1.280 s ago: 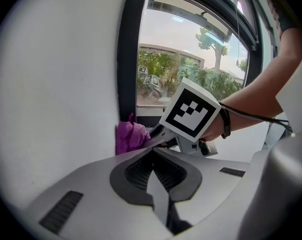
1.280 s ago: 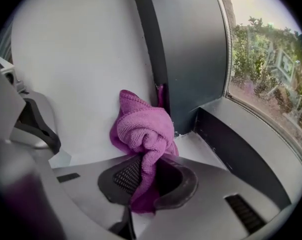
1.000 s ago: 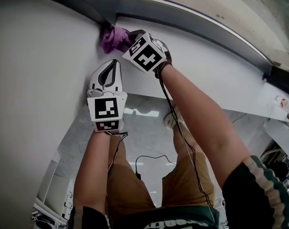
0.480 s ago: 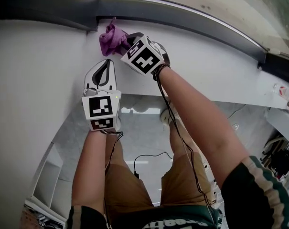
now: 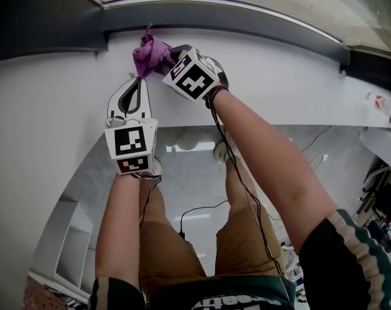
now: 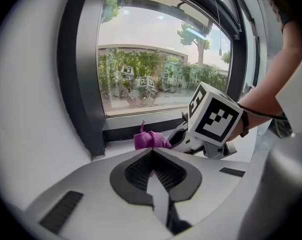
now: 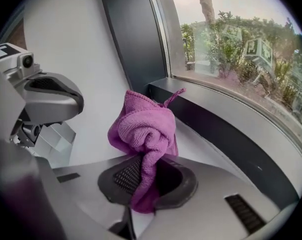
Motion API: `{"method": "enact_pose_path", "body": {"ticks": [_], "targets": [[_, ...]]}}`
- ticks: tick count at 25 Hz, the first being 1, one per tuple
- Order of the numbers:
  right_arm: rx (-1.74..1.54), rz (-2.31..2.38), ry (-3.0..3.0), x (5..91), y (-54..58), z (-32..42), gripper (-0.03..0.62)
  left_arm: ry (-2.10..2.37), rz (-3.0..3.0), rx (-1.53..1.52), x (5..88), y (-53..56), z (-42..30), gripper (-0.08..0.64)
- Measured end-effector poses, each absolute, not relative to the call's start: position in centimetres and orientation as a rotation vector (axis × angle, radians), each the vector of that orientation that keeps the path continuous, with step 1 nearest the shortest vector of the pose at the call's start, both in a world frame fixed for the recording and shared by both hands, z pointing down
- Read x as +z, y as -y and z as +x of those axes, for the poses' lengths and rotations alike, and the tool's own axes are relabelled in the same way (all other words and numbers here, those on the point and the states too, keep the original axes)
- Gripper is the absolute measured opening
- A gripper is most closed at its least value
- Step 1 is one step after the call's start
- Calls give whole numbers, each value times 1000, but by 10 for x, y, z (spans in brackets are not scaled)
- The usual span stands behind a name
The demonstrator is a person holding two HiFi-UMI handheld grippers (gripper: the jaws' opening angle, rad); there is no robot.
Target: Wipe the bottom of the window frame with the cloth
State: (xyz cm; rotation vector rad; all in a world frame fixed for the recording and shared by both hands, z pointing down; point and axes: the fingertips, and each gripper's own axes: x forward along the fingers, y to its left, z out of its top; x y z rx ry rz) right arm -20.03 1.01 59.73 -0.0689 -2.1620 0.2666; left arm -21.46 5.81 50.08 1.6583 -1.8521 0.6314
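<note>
1. Judging from the pictures, the wipe was only near its start. The cloth (image 5: pixel 150 53) sat at the left end of the window frame (image 5: pixel 247 17), close to the corner where the dark bottom rail met the upright. Almost the whole rail ran off to the right, not reached.
2. No streak, dust line or wet mark showed on the rail or on the white sill (image 5: pixel 292 76) below it. How much had already been cleaned could not be read off.
3. The right gripper (image 5: pixel 167 58) was clamped on the cloth. In the right gripper view a twisted tail of it was pinched between the ribbed pads, and the bunched head stood up above the jaws.
4. The bunch hung just beside the bottom rail, over the sill. Whether it pressed on the rail could not be told from any view.
5. The left gripper (image 5: pixel 139 81) rested near the right one, lower on the sill, with its jaws together and nothing between them. It seemed to take no part in the wipe.
6. Counted:
   - one purple cloth
   - two grippers, each with one marker cube
   - one window frame with one pane in view
   - two bare forearms
7. What remained, as I judged it, was to put the cloth to the rail and draw it along to the far right corner.
</note>
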Motion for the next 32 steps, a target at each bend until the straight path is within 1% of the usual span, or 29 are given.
{"method": "enact_pose_path", "body": {"ticks": [8, 32], "targets": [[273, -19, 2149, 596, 11, -162, 63, 1805, 1715, 632, 500, -40, -181, 9], [347, 158, 2128, 600, 81, -16, 63, 1647, 1884, 712, 510, 35, -56, 9]]}}
